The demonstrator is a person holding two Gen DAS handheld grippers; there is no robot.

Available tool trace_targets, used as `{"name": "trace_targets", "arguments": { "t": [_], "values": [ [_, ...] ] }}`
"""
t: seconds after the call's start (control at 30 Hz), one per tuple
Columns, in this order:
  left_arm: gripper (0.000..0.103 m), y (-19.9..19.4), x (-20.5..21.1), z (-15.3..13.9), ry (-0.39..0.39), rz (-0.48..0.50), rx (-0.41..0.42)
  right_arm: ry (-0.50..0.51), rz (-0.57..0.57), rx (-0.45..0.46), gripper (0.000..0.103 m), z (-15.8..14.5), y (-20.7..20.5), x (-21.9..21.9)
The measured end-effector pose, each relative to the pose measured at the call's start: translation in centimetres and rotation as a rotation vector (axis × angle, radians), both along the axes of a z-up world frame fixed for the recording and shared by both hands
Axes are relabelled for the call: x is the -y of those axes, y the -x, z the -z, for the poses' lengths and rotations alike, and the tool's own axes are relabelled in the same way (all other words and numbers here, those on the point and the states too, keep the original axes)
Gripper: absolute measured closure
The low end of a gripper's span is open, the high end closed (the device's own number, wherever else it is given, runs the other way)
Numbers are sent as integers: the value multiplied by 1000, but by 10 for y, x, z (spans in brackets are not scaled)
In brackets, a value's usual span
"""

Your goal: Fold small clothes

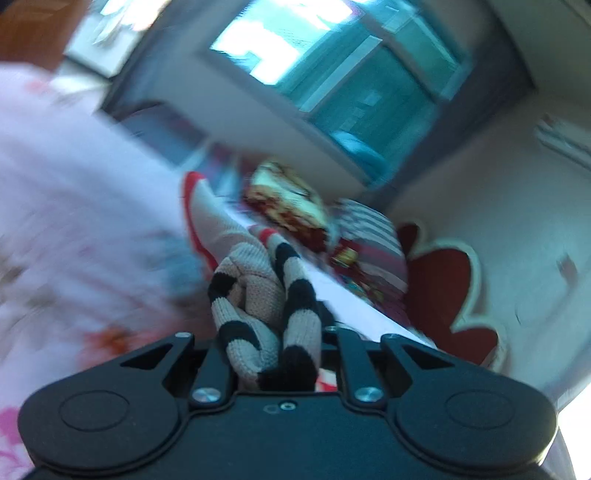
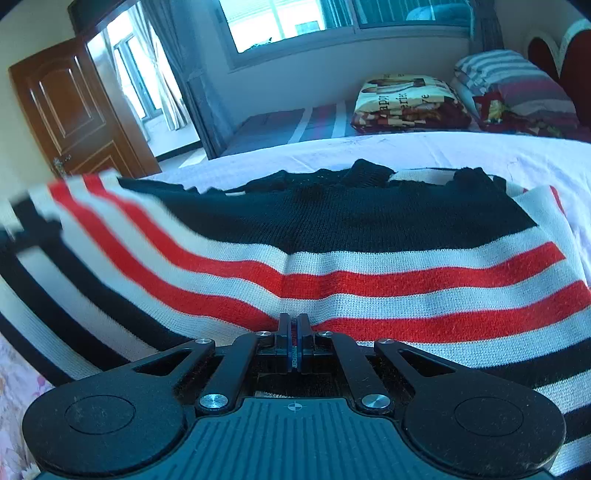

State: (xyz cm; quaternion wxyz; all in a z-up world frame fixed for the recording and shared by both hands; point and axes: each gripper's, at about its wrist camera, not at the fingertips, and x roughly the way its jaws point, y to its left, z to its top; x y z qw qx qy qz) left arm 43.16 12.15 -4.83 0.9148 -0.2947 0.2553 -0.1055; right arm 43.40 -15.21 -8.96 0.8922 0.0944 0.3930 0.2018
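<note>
A small knit sweater (image 2: 332, 236), black with white and red stripes, hangs spread over the pale bed sheet (image 2: 369, 151). My right gripper (image 2: 294, 325) is shut on its striped hem, jaws pressed together on the fabric. In the tilted, blurred left wrist view, my left gripper (image 1: 275, 354) is shut on a bunched beige-and-black striped part of the sweater (image 1: 258, 295), which fills the gap between the fingers and hides their tips. The red-edged body of the sweater (image 1: 207, 221) trails away behind it.
A folded printed blanket (image 2: 406, 103) and striped pillows (image 2: 517, 81) lie at the far right of the bed. A red headboard (image 2: 569, 55) stands behind them. A wooden door (image 2: 66, 107) is at left, a window (image 2: 295, 18) beyond. Pink floral bedding (image 1: 74, 184) fills the left wrist view's left side.
</note>
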Motion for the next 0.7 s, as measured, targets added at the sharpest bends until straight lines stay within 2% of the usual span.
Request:
{"name": "trace_targets", "arguments": {
  "t": [0.07,0.17,0.33,0.4,0.43,0.47,0.5,0.53,0.57,0.63,0.7],
  "values": [
    [90,-7,31,-17,-73,59,2,-40,20,-13,103,-4,-1,8],
    [90,-16,80,-27,-178,149,-9,-168,146,15,103,-18,7,51],
    [87,-33,165,-6,-324,271,-75,-299,307,23,103,-40,24,145],
    [79,-42,199,13,-382,319,-125,-350,350,1,102,-45,29,176],
    [70,-45,213,25,-395,347,-152,-376,377,-11,102,-45,33,191],
    [54,-48,226,37,-408,381,-179,-399,399,-26,100,-45,36,203],
    [48,-49,235,46,-415,404,-200,-418,420,-43,79,-45,38,213],
    [42,-44,239,48,-424,415,-177,-432,439,-49,41,-45,41,221],
    [38,-37,240,43,-411,437,-145,-438,454,-34,31,-48,47,228],
    [38,-25,222,29,-307,478,-102,-457,429,-17,30,-53,54,232],
    [38,-11,191,15,-226,438,-46,-480,388,-26,30,-56,55,229]
  ]
}}
